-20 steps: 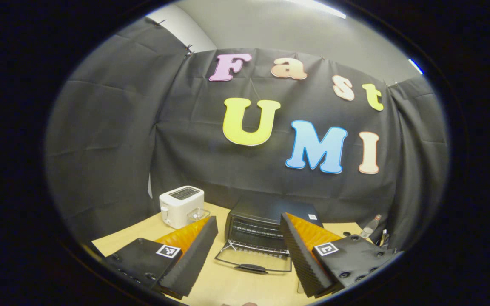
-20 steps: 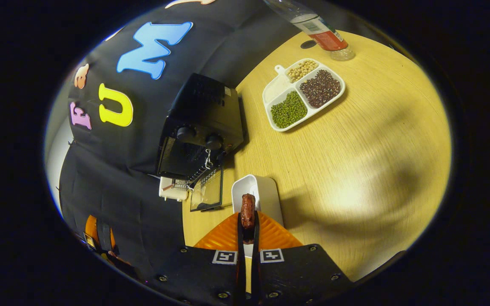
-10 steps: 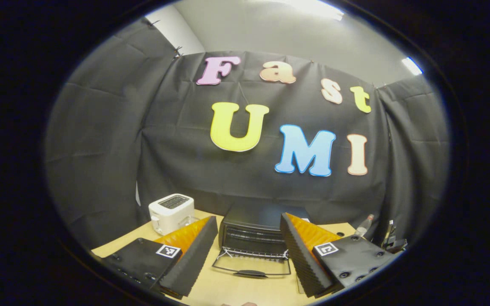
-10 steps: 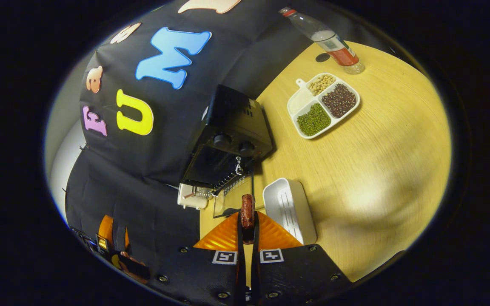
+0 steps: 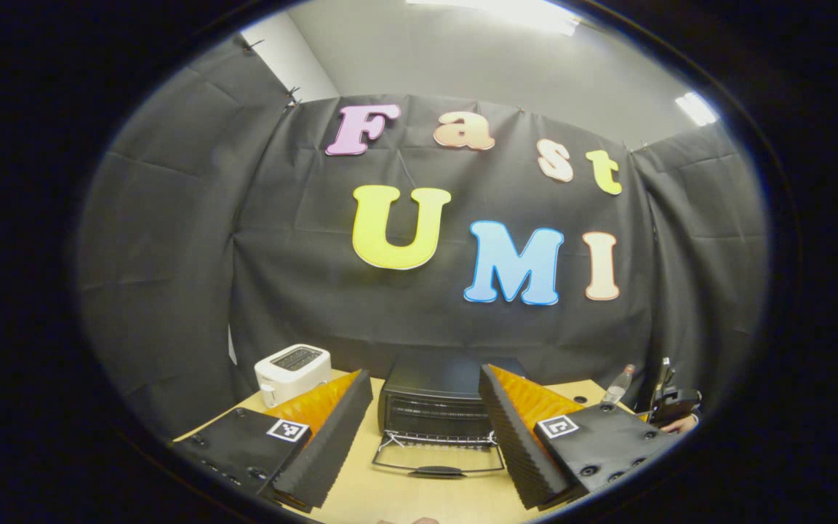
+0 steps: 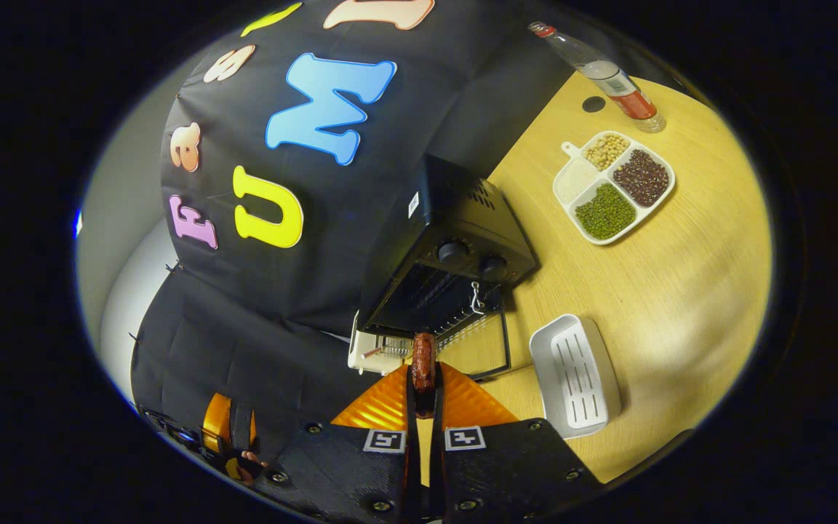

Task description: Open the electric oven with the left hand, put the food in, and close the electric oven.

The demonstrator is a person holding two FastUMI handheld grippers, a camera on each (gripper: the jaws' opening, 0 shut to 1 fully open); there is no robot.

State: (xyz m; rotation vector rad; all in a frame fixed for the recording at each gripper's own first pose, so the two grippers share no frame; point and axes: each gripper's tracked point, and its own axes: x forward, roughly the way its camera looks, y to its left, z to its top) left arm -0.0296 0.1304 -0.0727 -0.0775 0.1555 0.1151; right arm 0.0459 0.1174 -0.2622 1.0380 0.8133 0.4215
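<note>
Now: the oven door is down and the food is on its way in.
Oven: the black electric oven (image 5: 437, 404) sits low in the middle of the left gripper view, at the back of the wooden table (image 6: 652, 276). In the right gripper view it is in the middle of the frame, tipped on its side because that camera is turned.
Door: the glass door (image 5: 439, 460) lies flat in front of the oven, handle toward the camera, so the way in is clear.
Food: a small brown sausage (image 6: 423, 362) is near the bottom middle of the right gripper view. It sits right in front of the open oven mouth and the wire rack (image 6: 426, 342).
Right gripper: the right gripper (image 6: 423, 378) has its 2 jaws pulled in narrow, squeezing the sausage from both sides so it will not drop.
Left gripper: the left gripper (image 5: 425, 429) is at the bottom of its own view with jaws spread wide and nothing between them. It looks set back from the oven, likely to leave room and be ready to lift the door.
White tray: an empty white tray (image 6: 575, 375) sits on the table at the lower right, just beside the door.
Other things: a toaster (image 5: 293, 365), a divided plate (image 6: 614, 185) of beans at the upper right, and a bottle (image 6: 601, 73) near the top right edge.
Next: I think the sausage must go onto the rack, then the door gets shut.
</note>
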